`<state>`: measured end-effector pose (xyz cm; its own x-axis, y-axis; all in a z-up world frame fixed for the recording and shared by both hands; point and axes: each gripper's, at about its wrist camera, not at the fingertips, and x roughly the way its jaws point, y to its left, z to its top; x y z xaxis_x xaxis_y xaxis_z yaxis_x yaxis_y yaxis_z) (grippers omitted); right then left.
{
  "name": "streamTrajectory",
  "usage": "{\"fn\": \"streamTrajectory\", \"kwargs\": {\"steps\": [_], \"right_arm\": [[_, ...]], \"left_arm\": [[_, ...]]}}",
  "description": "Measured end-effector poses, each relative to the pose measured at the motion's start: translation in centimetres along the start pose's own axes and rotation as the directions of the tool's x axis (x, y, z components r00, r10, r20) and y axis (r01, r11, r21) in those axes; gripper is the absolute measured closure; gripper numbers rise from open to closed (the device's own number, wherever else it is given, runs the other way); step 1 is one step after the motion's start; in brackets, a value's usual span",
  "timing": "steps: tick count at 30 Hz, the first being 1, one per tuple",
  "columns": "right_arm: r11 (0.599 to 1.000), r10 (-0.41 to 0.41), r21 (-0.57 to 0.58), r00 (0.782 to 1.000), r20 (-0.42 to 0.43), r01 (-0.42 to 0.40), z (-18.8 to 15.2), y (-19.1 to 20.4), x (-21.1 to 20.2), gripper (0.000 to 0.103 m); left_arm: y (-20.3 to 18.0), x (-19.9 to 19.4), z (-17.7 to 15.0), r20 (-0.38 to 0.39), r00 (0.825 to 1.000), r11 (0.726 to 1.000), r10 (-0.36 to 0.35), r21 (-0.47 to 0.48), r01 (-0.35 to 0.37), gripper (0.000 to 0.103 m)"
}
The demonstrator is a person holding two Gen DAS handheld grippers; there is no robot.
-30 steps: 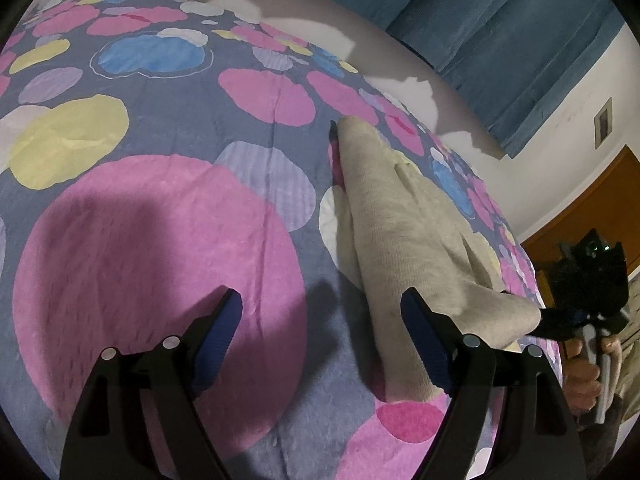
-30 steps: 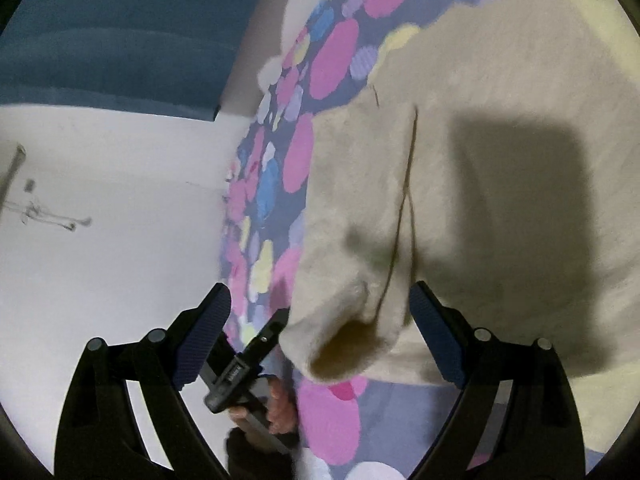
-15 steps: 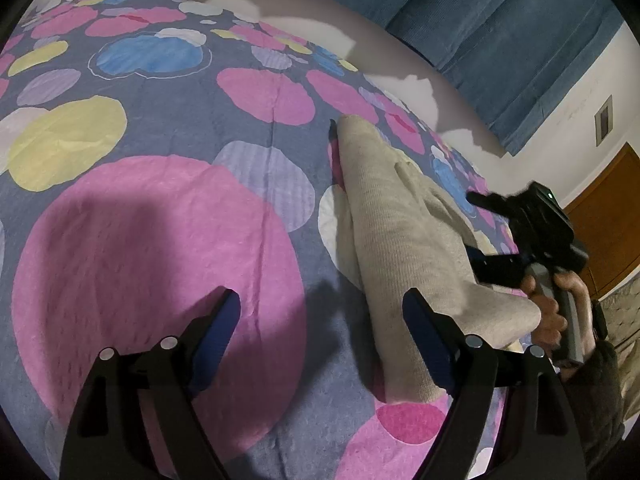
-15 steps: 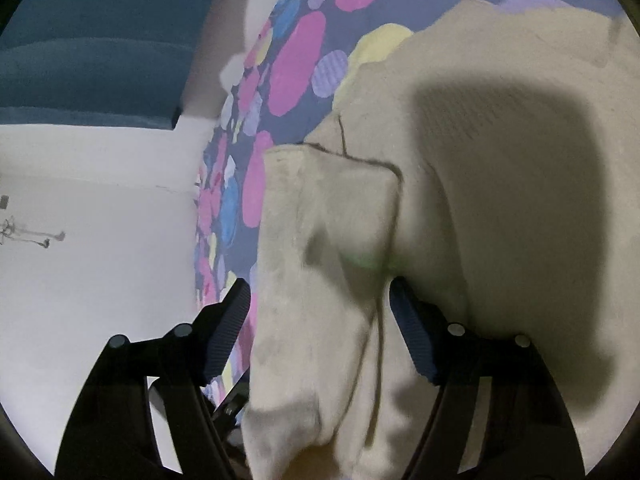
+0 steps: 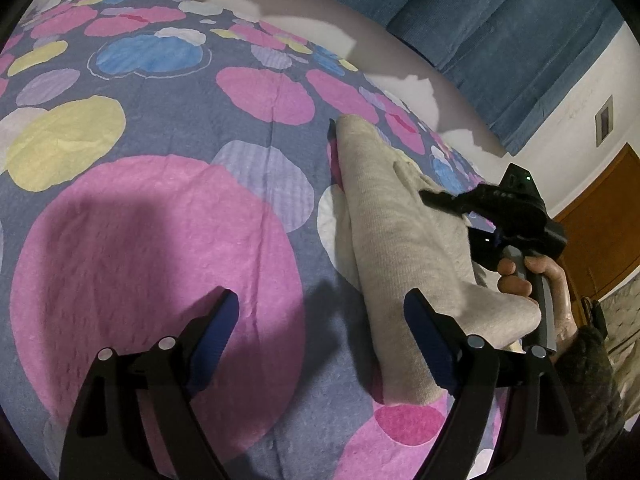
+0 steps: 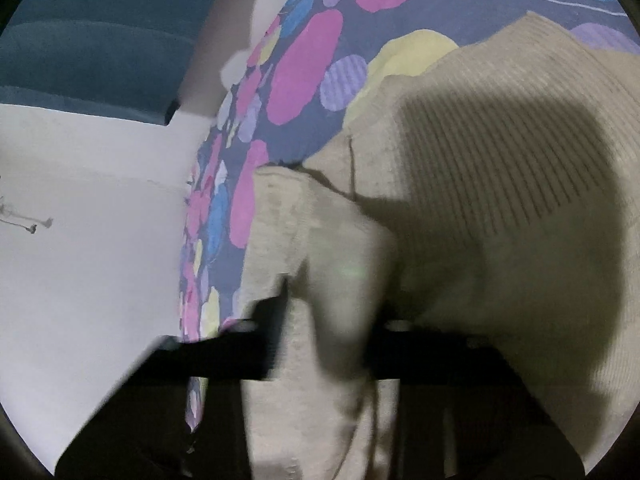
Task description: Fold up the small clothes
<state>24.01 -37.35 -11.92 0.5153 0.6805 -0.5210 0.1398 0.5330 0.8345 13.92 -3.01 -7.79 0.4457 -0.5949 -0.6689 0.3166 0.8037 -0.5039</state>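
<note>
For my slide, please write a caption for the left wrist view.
Open left gripper waits over the spotted bedsheet while the right gripper pinches the beige garment.

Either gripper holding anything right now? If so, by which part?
Right gripper is shut on the beige garment, pinching a raised fold at its near edge. Left gripper is open and empty over the bedsheet.

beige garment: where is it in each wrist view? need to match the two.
Left wrist: beige garment right of centre, a strip running from mid-frame to the lower right, on the spotted bedsheet.
Right wrist: beige garment fills the centre and right, a fold between the jaws.
Shared landmark: blue curtain.
</note>
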Motion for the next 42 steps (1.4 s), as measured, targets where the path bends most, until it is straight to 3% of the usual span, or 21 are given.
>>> {"fn": "streamTrajectory", "kwargs": {"steps": [7,11,16,26,31,35,38,42], "right_arm": [[0.987,-0.037,-0.152,0.99,0.135,0.057,0.8,4.8,-5.4,0.095],[0.983,-0.06,-0.158,0.979,0.194,0.091,2.3,4.6,-9.9,0.095],[0.985,-0.131,-0.083,0.964,0.231,0.154,3.3,0.1,-14.2,0.095],[0.979,-0.196,0.092,0.958,0.207,0.181,2.8,-8.7,-12.2,0.095],[0.986,-0.142,0.122,0.966,0.214,0.118,2.5,-9.4,-12.1,0.094],[0.989,-0.078,0.138,0.968,0.237,0.046,1.0,-9.5,-14.5,0.087],[0.991,-0.025,0.133,0.963,0.269,-0.011,-1.4,-9.3,-17.1,0.074],[0.984,0.074,0.133,0.947,0.313,-0.121,-5.7,-9.6,-20.8,0.067]], "left_arm": [[-0.1,-0.1,-0.2,0.0,1.0,1.0,-0.007,0.013,0.007,0.019],[-0.3,-0.1,-0.2,-0.002,1.0,1.0,-0.006,0.023,0.006,0.019],[-0.6,0.0,-0.2,-0.007,1.0,0.999,-0.007,0.036,0.008,0.019],[-0.8,0.4,-0.2,-0.015,1.0,0.998,-0.002,0.055,0.003,0.019],[-1.2,0.3,-0.3,-0.014,1.0,0.998,-0.015,0.068,0.016,0.019],[-2.6,0.0,-1.0,-0.021,0.997,0.988,-0.079,0.129,0.081,0.019],[-4.6,-0.3,-2.0,-0.04,0.991,0.967,-0.129,0.217,0.134,0.019],[-7.6,-0.1,-3.6,-0.086,0.986,0.932,-0.145,0.323,0.165,0.019]]}}
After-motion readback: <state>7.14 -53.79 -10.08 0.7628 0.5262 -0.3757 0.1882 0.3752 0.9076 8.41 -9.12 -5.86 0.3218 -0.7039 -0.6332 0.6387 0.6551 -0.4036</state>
